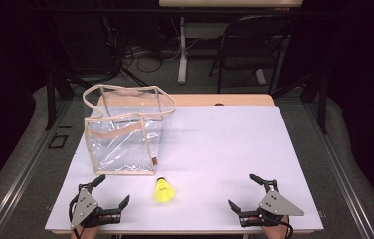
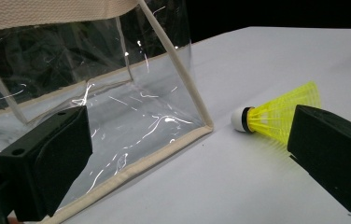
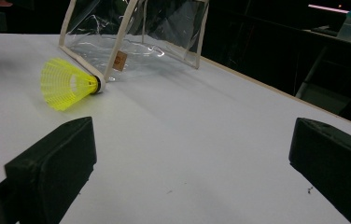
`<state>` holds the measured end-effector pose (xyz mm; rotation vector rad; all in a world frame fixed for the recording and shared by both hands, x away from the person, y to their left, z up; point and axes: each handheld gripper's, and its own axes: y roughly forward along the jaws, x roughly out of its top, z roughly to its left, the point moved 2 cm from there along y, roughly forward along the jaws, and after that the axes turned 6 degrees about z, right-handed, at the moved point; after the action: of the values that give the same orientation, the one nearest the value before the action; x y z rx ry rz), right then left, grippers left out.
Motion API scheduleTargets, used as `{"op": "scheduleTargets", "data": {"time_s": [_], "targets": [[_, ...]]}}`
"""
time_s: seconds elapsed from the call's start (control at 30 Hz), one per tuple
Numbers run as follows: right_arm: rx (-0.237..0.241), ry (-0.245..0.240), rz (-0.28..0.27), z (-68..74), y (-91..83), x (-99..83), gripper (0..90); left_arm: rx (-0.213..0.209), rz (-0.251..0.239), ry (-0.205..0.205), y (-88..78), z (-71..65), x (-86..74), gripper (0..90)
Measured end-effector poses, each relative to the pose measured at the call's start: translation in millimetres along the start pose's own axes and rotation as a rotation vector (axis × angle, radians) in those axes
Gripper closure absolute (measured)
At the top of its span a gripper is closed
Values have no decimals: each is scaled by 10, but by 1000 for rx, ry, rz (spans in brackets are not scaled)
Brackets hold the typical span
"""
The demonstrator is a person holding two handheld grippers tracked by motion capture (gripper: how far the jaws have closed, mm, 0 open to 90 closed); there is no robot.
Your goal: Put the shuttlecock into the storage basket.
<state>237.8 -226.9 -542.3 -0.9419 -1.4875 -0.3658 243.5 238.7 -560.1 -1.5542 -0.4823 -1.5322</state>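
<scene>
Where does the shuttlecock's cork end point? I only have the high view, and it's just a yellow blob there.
Observer: In the left gripper view the white cork of the shuttlecock points toward the clear bag, its skirt toward the open left gripper.
Operator: Touching the bag?
Observer: In the right gripper view the cork looks to meet the bag's bottom corner trim; I can't confirm contact.
Operator: Any label on the bag?
Observer: A small tan tag near that corner.

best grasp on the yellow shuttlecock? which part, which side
Likely the cork end. The shuttlecock lies on its side on the table, white cork pointing toward the clear bag, open skirt toward the person. The skirt is thin mesh and would probably crush. Come from above, jaws closing across the cork or black band. The left gripper, open, sits nearer.
</scene>
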Motion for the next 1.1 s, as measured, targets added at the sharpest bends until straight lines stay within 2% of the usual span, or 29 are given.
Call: {"op": "scheduleTargets", "data": {"time_s": [0.5,1.1], "targets": [[-4,-3,14,38,12,31,5,-7,10,2,7,0,-8,1],[32,7,72,161,169,116,3,2,2,-1,-6,14,-7,0]]}}
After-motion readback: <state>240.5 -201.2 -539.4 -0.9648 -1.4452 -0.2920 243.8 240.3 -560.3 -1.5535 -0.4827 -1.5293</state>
